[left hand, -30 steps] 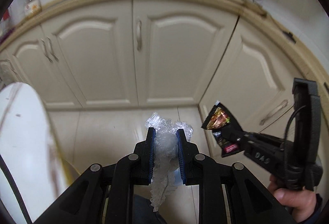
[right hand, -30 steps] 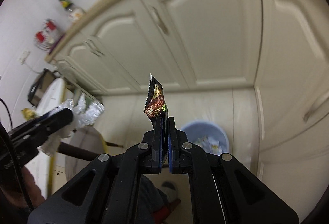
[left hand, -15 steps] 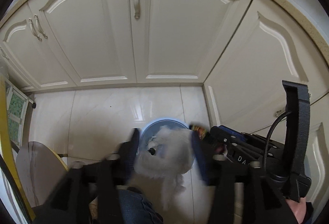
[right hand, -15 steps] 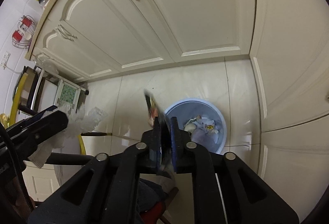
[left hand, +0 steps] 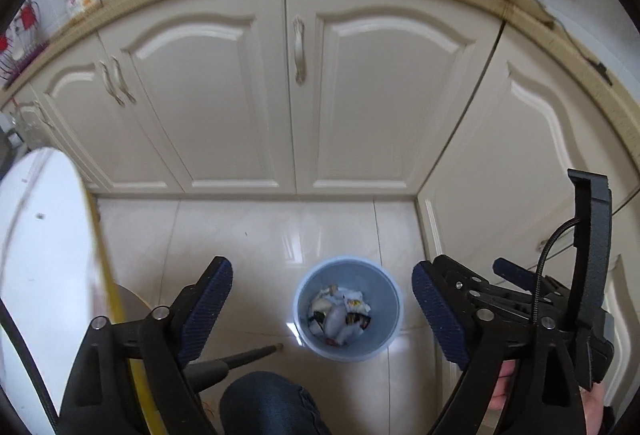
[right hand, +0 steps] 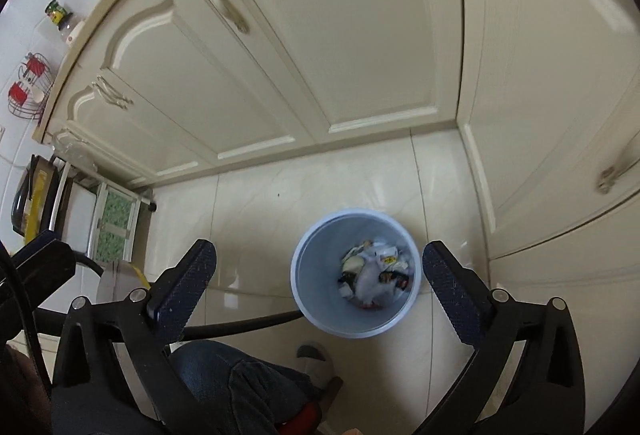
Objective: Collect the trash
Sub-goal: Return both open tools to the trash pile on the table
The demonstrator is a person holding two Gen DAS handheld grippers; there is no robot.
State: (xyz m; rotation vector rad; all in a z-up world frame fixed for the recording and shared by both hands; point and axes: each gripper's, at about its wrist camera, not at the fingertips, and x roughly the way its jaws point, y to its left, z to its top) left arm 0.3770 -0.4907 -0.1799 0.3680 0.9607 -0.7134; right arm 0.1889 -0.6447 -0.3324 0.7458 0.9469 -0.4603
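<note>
A light blue waste bin point(left hand: 348, 273) stands on the pale tiled floor, with crumpled wrappers and white plastic point(left hand: 340, 315) at its bottom. My left gripper point(left hand: 322, 299) hangs above it; its jaws are opening and nothing is between them. The right wrist view shows the same bin point(right hand: 320, 259) and its trash point(right hand: 376, 275) below my right gripper point(right hand: 318, 287), whose jaws are also opening wide and hold nothing. In the left wrist view the right gripper's body point(left hand: 520, 287) sits close on the right, held by a hand.
Cream cabinet doors point(left hand: 240, 107) wall in the floor behind and to the right of the bin. A white round table point(left hand: 36, 255) is at the left, with a dark rod point(left hand: 240, 357) reaching toward the bin. The person's knee point(left hand: 264, 403) and shoe point(right hand: 316, 359) are below.
Both grippers have opened. The crumpled clear plastic has left the left jaws and the snack wrapper has left the right jaws. Both views have come to look down into the bin.
</note>
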